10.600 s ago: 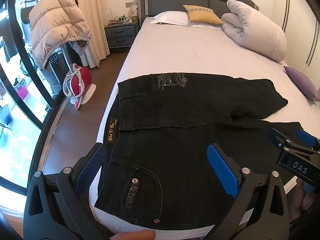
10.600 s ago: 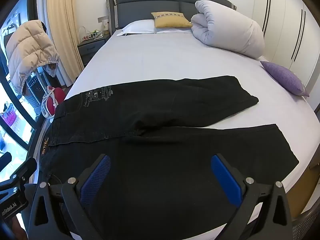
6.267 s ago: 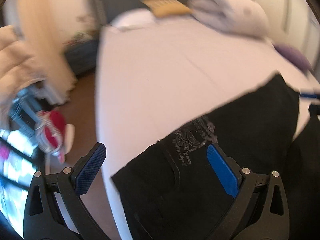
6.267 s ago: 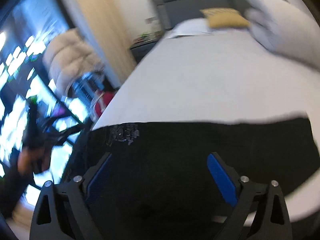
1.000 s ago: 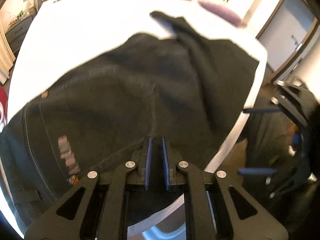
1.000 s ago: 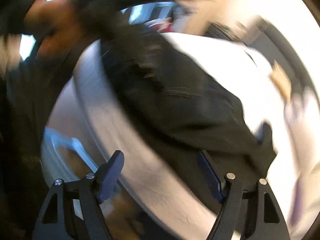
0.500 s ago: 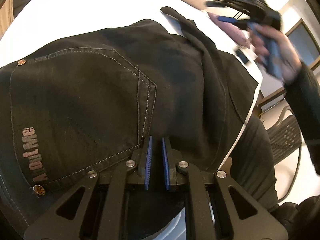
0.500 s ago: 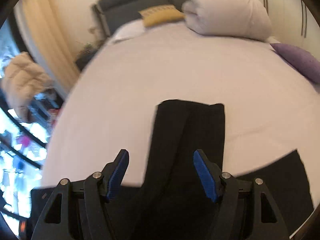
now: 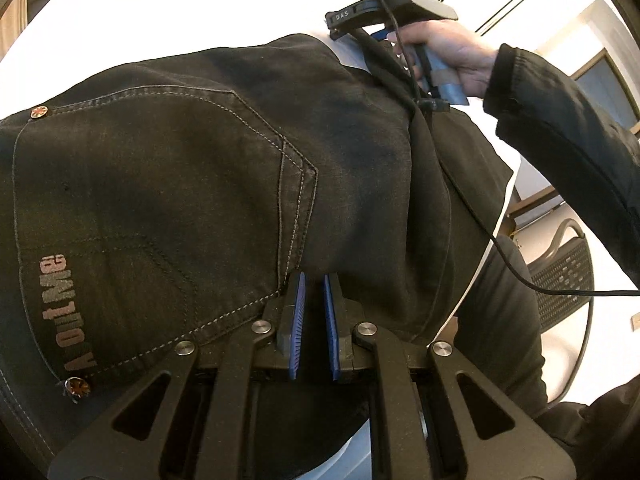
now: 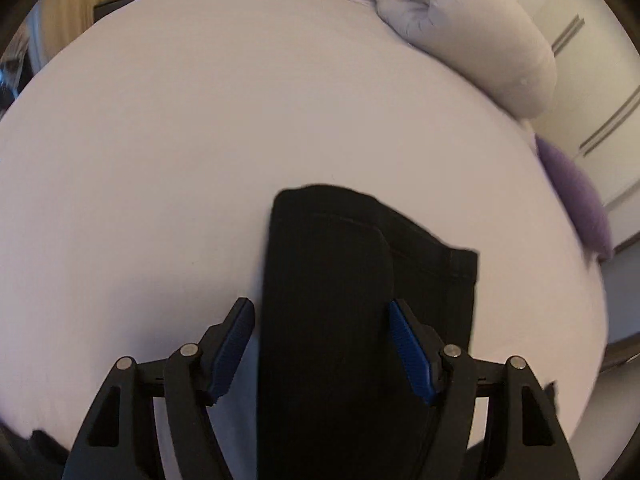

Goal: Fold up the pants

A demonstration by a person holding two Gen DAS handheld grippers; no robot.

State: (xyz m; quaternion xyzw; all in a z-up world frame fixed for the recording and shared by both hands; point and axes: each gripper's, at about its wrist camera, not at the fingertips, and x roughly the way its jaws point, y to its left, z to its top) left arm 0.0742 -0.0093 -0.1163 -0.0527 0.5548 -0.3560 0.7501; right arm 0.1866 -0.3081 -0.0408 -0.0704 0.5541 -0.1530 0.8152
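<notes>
While the left gripper [image 9: 314, 320] sits at the bottom middle of its own view with its blue pads pressed nearly together, I honestly can't tell whether any cloth is caught between them; the gap looks bare, but the tips rest right on the pants [image 9: 208, 168], just beside the back pocket [image 9: 160, 208] with its pale stitching. Over in the upper right of that view, a hand [image 9: 452, 56] in a dark sleeve holds the right gripper [image 10: 322, 348] above the legs.

From that gripper's own camera, the jaws are spread but closing, and the stacked leg ends [image 10: 352, 280] run straight up between the pads from the bottom of the frame. The pads don't seem to be pressing the cloth yet. Everything lies on the pale bed sheet [image 10: 200, 140], with a rolled duvet [image 10: 480, 40] upper right and a purple cushion [image 10: 576, 204] at the right edge.

My read: the legs are already laid together lengthwise, so this is the cuff grab. Next it needs a firm pinch through both layers, then carrying the ends toward the waist without dragging the stack apart.
</notes>
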